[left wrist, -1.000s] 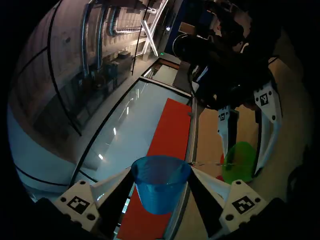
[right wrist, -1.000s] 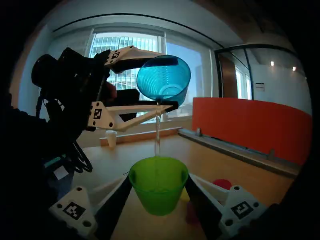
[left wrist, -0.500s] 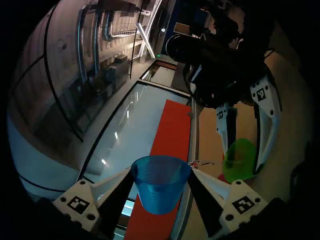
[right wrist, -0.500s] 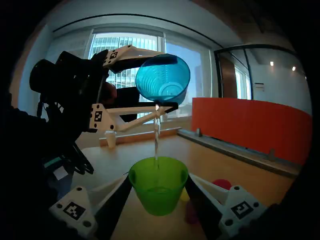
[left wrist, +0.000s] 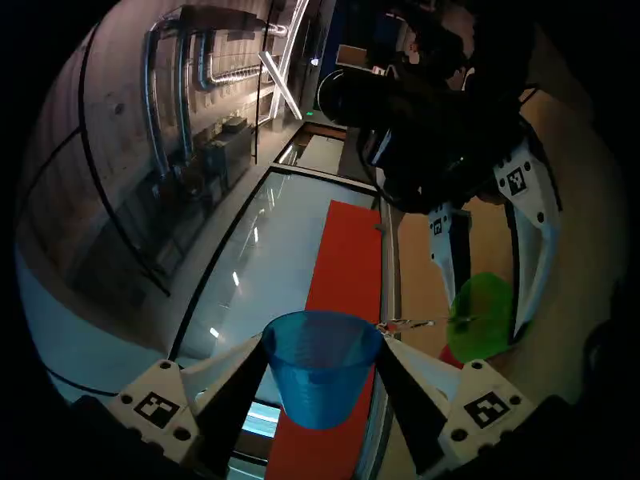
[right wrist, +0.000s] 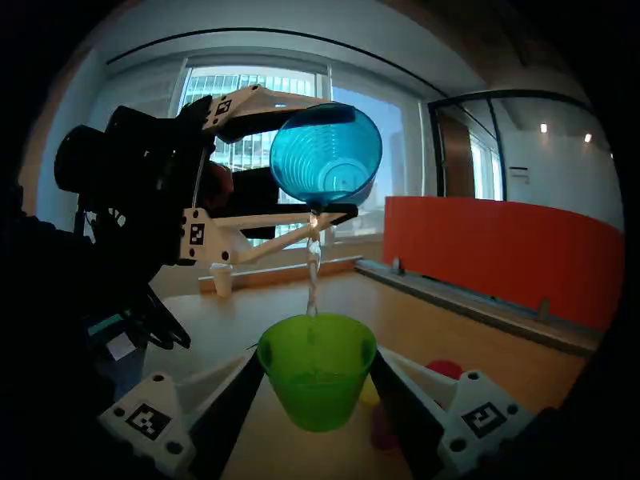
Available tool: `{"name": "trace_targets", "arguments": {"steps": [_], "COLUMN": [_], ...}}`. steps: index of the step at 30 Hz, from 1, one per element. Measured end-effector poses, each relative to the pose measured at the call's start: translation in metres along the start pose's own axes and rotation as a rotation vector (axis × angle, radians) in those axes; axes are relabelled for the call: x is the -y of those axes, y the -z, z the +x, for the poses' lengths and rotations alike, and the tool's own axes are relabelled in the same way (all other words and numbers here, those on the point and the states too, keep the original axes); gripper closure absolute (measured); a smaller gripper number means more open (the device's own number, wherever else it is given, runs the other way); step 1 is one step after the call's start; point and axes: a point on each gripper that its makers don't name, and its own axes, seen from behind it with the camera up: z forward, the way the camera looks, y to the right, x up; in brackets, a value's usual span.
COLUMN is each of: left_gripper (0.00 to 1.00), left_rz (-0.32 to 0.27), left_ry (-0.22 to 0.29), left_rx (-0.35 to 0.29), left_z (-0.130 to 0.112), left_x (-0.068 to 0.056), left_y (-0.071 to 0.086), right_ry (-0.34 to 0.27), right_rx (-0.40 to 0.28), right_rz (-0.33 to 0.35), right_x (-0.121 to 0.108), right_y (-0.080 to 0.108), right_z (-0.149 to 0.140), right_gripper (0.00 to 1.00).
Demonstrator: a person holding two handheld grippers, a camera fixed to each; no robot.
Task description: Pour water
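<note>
My left gripper [left wrist: 320,364] is shut on a translucent blue cup [left wrist: 322,366], tipped far over on its side. In the right gripper view the blue cup [right wrist: 326,155] hangs above with its mouth toward me, and a thin stream of water [right wrist: 312,276] falls from its lip into the green cup [right wrist: 317,370]. My right gripper [right wrist: 318,376] is shut on that green cup, held upright just above the wooden table [right wrist: 240,320]. In the left gripper view the green cup [left wrist: 482,318] sits between the right gripper's white fingers [left wrist: 538,240].
An orange partition [right wrist: 512,248] runs along the table's right side. A small white cup [right wrist: 222,278] stands far back by the window. Small red, pink and yellow things [right wrist: 442,368] lie on the table behind the green cup. A person's dark sleeve [right wrist: 48,288] is at left.
The blue cup has tipped a little further, its mouth turned more toward the right gripper's camera. Water keeps streaming into the green cup, which stays in place.
</note>
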Motion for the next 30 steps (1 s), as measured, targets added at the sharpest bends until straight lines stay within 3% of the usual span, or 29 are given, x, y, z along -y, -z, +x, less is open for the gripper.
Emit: {"name": "trace_targets", "arguments": {"steps": [30], "left_gripper": [0.12], "left_rz": [0.022], "left_ry": [-0.141], "left_rx": [-0.015], "left_z": [0.011], "left_x": [0.010], "left_y": [-0.002], "right_ry": [0.001], "right_rx": [-0.015], "right_rz": [-0.009], "right_x": [-0.005], "right_y": [0.000], "right_z": [0.005], "right_gripper": [0.10]}}
